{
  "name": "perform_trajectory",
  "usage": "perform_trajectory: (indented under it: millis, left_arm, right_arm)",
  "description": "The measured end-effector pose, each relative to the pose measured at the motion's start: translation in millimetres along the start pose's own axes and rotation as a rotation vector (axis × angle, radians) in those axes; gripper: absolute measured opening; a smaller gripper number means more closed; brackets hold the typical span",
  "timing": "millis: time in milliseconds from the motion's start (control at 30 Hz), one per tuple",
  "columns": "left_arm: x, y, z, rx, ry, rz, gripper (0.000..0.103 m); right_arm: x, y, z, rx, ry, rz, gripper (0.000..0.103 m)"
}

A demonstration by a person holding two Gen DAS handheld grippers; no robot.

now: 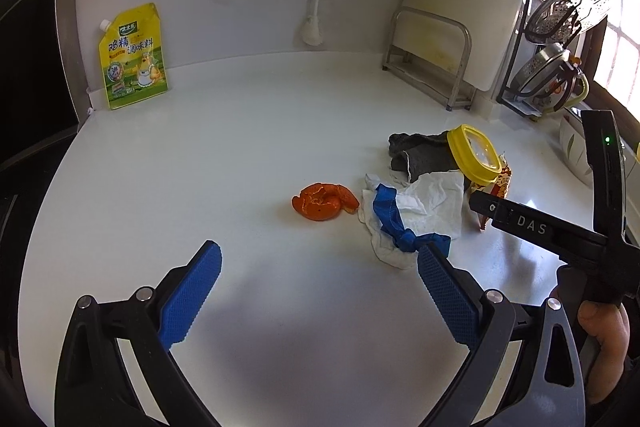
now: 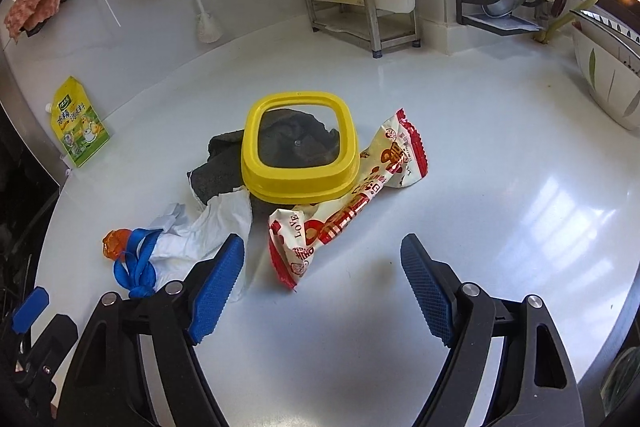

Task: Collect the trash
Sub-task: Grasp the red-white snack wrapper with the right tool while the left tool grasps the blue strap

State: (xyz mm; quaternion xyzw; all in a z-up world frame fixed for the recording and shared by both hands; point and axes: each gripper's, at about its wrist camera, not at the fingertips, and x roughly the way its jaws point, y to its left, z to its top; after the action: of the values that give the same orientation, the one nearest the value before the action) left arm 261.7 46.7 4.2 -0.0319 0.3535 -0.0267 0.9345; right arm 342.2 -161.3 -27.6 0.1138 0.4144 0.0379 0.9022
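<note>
A small heap of trash lies on the white counter. It holds an orange peel, a crumpled white tissue, a knotted blue strap, a dark grey rag, a yellow-rimmed lid and a red-and-white snack wrapper. My left gripper is open and empty, just short of the peel and the strap. My right gripper is open too, its fingers on either side of the wrapper's near end, not touching it. The right gripper's body shows at the right edge of the left wrist view.
A yellow seasoning pouch leans on the back wall at left. A metal rack with a white cutting board stands at back right. Pot lids hang on a dish rack. A bowl sits far right. Cloths hang above.
</note>
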Motion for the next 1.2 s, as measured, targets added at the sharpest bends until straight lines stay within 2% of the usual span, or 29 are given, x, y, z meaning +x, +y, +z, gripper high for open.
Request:
perform_trajectory:
  millis: [100,167,300,500,667,900,1033,1200]
  left_arm:
    - [1,-3,0,0.007,-0.001,0.006,0.097]
    - [1,-6,0,0.012,-0.001,0.007,0.097]
    - [0,-11,0,0.017,-0.001,0.008,0.097]
    - [5,-23,-1,0.014,0.021,-0.003,0.097]
    - [9,-34,-2,0.023,0.023,0.016,0.097]
    - [17,-51,3,0.049,0.029,0.05,0.097]
    - [26,-57,9,0.046,0.04,0.076,0.097]
    - [43,-62,12,0.032,0.096,0.093,0.097]
  right_arm:
    - [2,1,4,-0.027,-0.006,-0.018,0.062]
    - [3,1,3,-0.044,0.01,-0.007,0.045]
    - [0,-2,-2,-0.086,0.022,0.001,0.022]
    - [-20,-21,-5,-0.105,-0.001,0.027,0.019]
    - [-40,-43,-11,-0.13,-0.048,0.037,0.019]
    - [-50,-75,-12,-0.039,-0.073,0.102,0.019]
    - [-50,-80,-13,-0.015,-0.074,0.134,0.019]
    - [-51,-75,-13,-0.026,-0.081,0.17,0.019]
